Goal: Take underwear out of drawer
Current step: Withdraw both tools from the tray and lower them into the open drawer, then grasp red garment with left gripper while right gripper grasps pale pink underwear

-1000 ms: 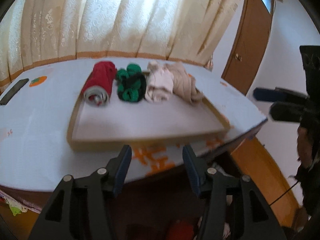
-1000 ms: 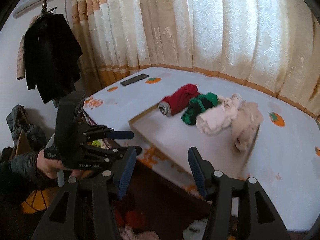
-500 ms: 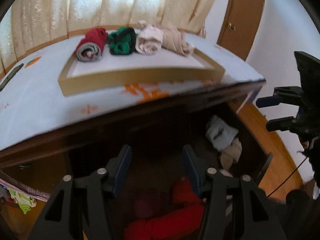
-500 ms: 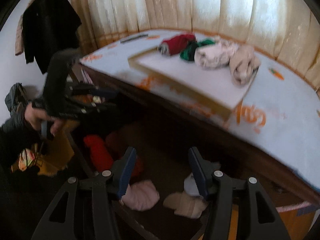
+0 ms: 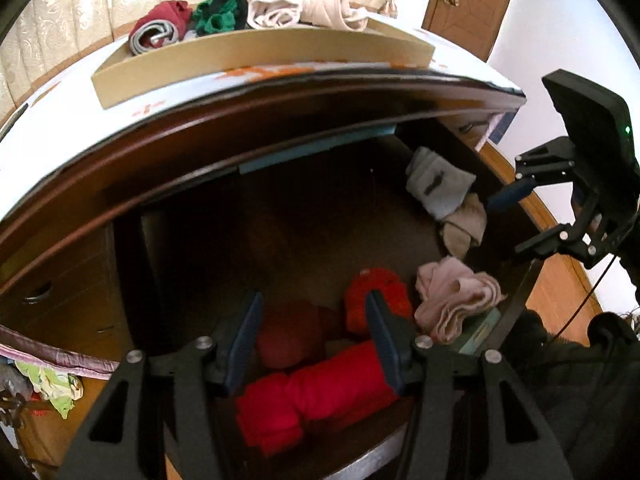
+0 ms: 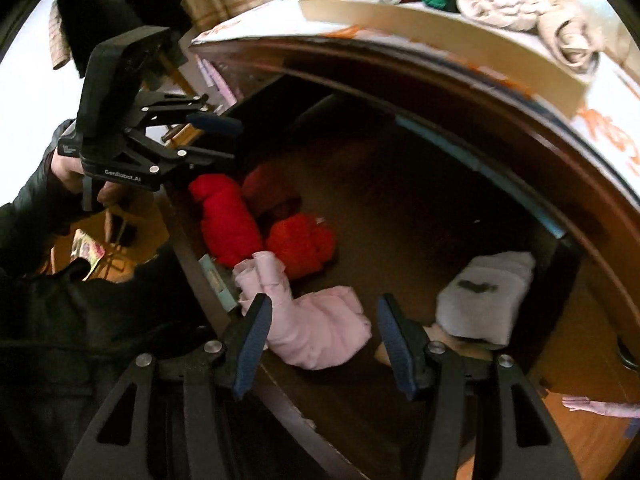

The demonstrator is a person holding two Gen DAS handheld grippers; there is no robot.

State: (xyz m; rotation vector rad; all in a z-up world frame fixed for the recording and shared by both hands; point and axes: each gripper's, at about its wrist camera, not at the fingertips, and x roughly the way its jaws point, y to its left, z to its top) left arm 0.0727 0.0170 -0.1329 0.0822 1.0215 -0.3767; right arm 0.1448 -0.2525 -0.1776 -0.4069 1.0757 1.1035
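Drawer (image 5: 516, 312): six rolled garments (image 6: 320, 330). Tray (image 5: 240, 56): four rolls (image 5: 160, 28).
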